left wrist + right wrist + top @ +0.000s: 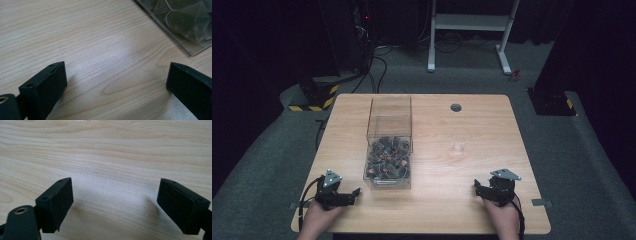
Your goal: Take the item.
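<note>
No legible text, labels, brands or numbers found. Only marking noted: yellow-and-black hazard stripes (314, 107) on a base on the floor beyond the surface (492, 125).

Spread tongs (116, 82) near clear box (180, 23)

Two hand-held grippers at the near edge of the tabletop (432, 210). Left gripper (354, 192) — held low at the near-left corner by the left hand (314, 216), jaws spread wide with bare wood between them, pointing right. Right gripper (476, 187) — held low at the near-right by the right hand (502, 216), jaws likewise wide apart, pointing left. Each carries a grey three-cornered plate on top — both forearms enter from the near side.
</note>
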A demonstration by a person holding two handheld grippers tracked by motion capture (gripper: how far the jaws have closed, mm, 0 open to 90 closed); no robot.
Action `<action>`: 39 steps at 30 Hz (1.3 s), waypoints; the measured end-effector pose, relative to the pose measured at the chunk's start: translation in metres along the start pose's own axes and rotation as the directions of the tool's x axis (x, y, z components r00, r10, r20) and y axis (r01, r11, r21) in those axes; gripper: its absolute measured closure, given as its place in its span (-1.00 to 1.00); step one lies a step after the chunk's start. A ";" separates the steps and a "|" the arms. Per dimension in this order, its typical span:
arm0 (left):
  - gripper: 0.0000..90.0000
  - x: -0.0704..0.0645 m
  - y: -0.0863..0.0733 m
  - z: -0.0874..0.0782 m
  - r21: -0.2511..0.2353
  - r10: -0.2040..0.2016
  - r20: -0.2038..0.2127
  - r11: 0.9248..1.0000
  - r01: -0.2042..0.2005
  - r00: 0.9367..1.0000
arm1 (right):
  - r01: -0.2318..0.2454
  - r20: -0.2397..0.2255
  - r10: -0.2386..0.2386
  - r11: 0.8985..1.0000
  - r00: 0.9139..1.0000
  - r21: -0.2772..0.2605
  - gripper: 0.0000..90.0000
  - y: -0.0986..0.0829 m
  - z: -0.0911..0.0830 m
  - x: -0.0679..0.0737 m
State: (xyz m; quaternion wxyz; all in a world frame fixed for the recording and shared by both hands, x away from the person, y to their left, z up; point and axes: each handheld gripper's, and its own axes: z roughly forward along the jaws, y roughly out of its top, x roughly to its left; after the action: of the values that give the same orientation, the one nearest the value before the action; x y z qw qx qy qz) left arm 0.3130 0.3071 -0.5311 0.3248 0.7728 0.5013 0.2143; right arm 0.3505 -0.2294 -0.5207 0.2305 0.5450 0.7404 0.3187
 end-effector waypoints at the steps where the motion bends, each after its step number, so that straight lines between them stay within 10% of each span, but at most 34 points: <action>1: -0.92 0.000 0.000 0.000 0.001 0.000 0.000 1.000 0.000 1.000 | 0.002 -0.003 -0.002 1.000 1.000 -0.001 -0.68 0.000 0.000 0.000; 39: -0.92 0.000 0.000 0.000 0.003 0.004 -0.002 1.000 -0.004 1.000 | 0.141 -0.169 -0.160 0.983 0.973 -0.116 -0.48 0.021 -0.019 0.060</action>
State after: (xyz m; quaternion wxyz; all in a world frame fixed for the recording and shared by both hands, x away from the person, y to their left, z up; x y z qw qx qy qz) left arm 0.3129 0.3075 -0.5309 0.3229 0.7740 0.5004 0.2150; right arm 0.3333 -0.1722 -0.4924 0.2150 0.4441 0.7798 0.3853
